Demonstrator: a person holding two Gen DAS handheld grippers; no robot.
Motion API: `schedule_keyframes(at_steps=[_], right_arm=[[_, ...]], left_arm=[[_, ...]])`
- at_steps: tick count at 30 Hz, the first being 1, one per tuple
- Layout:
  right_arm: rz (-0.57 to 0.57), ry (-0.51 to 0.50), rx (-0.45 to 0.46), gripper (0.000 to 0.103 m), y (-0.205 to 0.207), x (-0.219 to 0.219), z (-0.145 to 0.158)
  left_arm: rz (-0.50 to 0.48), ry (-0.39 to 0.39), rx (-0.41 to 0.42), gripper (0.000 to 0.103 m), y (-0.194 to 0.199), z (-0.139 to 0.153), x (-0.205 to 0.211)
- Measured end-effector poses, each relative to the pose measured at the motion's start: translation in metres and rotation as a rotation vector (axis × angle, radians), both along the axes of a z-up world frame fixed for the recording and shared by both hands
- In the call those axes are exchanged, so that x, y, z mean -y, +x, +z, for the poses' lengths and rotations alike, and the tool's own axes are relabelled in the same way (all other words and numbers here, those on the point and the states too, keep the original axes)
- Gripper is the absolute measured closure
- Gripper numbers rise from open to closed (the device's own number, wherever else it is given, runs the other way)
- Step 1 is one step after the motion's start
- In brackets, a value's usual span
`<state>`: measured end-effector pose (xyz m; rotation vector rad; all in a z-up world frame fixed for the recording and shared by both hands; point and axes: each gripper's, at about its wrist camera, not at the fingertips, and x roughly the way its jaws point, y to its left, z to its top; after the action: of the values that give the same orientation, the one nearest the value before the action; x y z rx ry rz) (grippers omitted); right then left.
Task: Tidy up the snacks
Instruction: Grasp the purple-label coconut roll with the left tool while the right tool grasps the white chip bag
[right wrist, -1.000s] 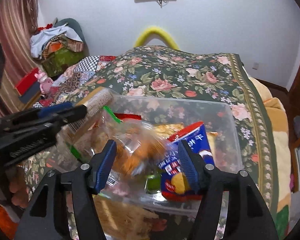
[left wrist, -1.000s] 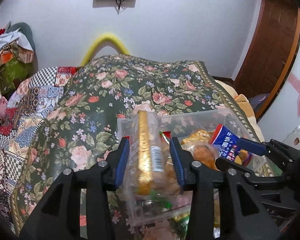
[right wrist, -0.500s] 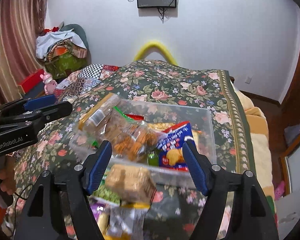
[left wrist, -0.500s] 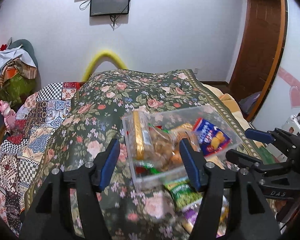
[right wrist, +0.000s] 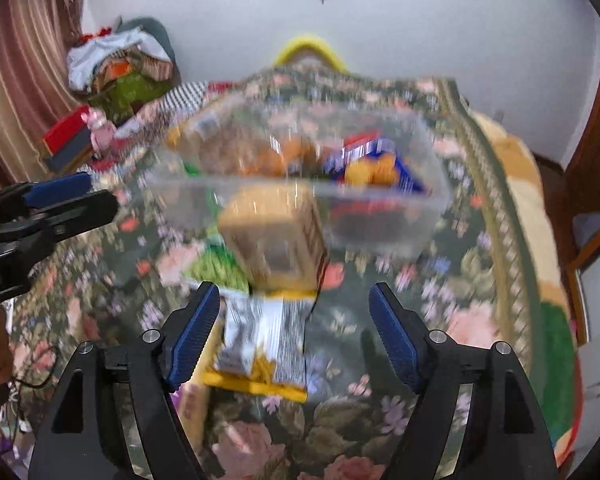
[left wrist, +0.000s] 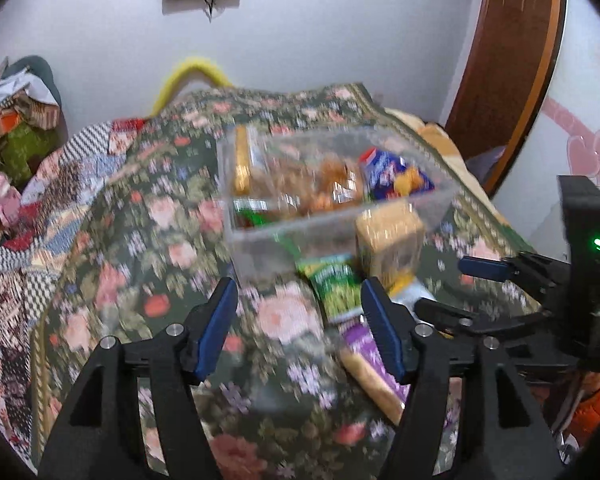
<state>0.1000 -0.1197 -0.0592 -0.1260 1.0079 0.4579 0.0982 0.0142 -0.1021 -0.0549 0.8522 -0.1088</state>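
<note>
Your clear plastic bin (left wrist: 340, 216) sits on the bed's floral cover (left wrist: 112, 240) and is already part filled: a long gold-wrapped pack (left wrist: 241, 160) stands along its left wall, orange-brown baked pieces in clear wrap (left wrist: 328, 184) lie in the middle, and a blue snack bag (left wrist: 396, 174) leans at the right. That much looks sorted.

Left outside, in a heap touching the bin's near wall: a tan wrapped block (right wrist: 274, 236), a green bag (left wrist: 334, 288), a silver and yellow packet (right wrist: 260, 344), and a purple pack (left wrist: 374, 360) (blur hides the labels, so I cannot say what they are).

Both your grippers have just been opening their fingers. Your left gripper (left wrist: 300, 326) stands fairly wide with nothing between its fingers, only the cover below. Your right gripper (right wrist: 294, 332) is wider, hovering over the silver packet without pressing it. By my judgement you are roughly halfway, with four loose items to go.
</note>
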Motion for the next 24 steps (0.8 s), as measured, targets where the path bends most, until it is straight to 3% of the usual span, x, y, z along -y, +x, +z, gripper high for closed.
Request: schedule_keyframes(at_steps=[6,10,12,20,24], right_arm=[[-0.008,0.025,-0.094,0.032,0.005,0.002,-0.028],[-0.004,0.065,-0.115,0.056,0.002,0.010,-0.029],[-0.018,0.076,-0.106,0.062,-0.001,0.017,-0.027],[-0.085,0.069,-0.061,0.067,-0.017,0.045,-0.016],[-0.101,0.075,-0.045,0.067,-0.024,0.055,-0.009]], left_arm=[[-0.015,-0.048,-0.073,0.039,-0.003,-0.024,0.010],[-0.041,-0.067,-0.109,0.039,-0.004,-0.035,0.024],[-0.056,-0.077,-0.123,0.039,-0.004,-0.038,0.030],[-0.100,-0.096,-0.200,0.039,-0.011,-0.062,0.056],[-0.104,-0.045,-0.150,0.042,-0.017,-0.065,0.063]])
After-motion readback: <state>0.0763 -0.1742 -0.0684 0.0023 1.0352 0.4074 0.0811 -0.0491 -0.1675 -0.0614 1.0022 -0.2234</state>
